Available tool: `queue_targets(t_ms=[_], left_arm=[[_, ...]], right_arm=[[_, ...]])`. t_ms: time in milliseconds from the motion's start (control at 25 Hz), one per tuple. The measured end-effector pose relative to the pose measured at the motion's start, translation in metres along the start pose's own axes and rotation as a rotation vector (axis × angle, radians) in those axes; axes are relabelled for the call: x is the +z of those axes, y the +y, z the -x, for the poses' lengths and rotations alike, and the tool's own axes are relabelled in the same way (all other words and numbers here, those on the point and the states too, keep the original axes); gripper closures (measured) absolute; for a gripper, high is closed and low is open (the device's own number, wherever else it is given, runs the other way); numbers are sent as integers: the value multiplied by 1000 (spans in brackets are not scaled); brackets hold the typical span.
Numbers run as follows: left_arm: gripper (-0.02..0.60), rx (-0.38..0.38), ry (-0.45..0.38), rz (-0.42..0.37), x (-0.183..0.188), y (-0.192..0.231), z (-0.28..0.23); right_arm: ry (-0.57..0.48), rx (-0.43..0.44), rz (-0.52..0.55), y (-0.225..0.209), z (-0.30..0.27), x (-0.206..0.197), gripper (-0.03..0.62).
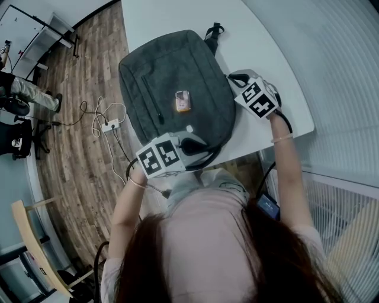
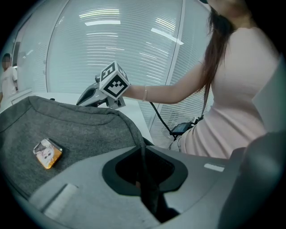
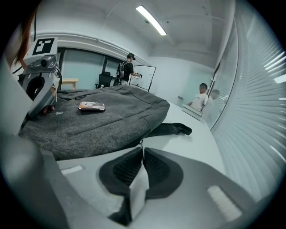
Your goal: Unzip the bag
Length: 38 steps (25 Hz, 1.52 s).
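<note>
bag (image 1: pixel 172 89) lies flat on the white worktop (image 1: pixel 177 18), its near end at the worktop's near edge, top handle toward the far edge. soft grey fabric, probably light; it'll bunch and slide if pulled unbraced, so it needs an anchor plus the pull tab.

left hand-held gripper (image 2: pixel 143 150) is clenched on a thin dark strip of the bag at the near end. strap or seam edge, can't tell which. that looks like the anchor.

right hand-held gripper (image 3: pixel 142 151) is at the bag's right side, tips pinched on the small metal zip pull (image 3: pixel 142 144). tab is tiny and slick, likely to slip out. pull along the zip line.

bag looks zipped, contents not visible, only mildly filled. small flat orange-and-white item (image 1: pixel 183 100) sits on top, could slide off if the fabric lifts.
</note>
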<state>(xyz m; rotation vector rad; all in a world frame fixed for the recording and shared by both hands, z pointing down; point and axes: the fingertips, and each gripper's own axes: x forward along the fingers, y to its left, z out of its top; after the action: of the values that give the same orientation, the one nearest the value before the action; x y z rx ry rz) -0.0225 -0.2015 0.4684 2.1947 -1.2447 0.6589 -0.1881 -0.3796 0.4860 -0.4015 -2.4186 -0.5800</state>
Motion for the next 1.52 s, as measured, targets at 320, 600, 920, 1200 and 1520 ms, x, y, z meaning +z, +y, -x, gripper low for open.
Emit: queue_targets(t_ms=[320, 600, 920, 1200, 1520], left_arm=[[538, 8, -17, -1, 1, 1, 1], [509, 48, -34, -32, 1, 2, 1], [480, 111, -61, -58, 13, 3, 10], [465, 204, -145, -28, 18, 9, 26], [479, 387, -277, 16, 31, 26, 75]], right_arm=[[-21, -6, -48, 0, -2, -1, 574], [-9, -38, -59, 3, 0, -12, 576], [-77, -83, -213, -1, 16, -14, 551], [-148, -158, -306, -4, 44, -5, 551], [-233, -177, -330, 13, 75, 21, 571]])
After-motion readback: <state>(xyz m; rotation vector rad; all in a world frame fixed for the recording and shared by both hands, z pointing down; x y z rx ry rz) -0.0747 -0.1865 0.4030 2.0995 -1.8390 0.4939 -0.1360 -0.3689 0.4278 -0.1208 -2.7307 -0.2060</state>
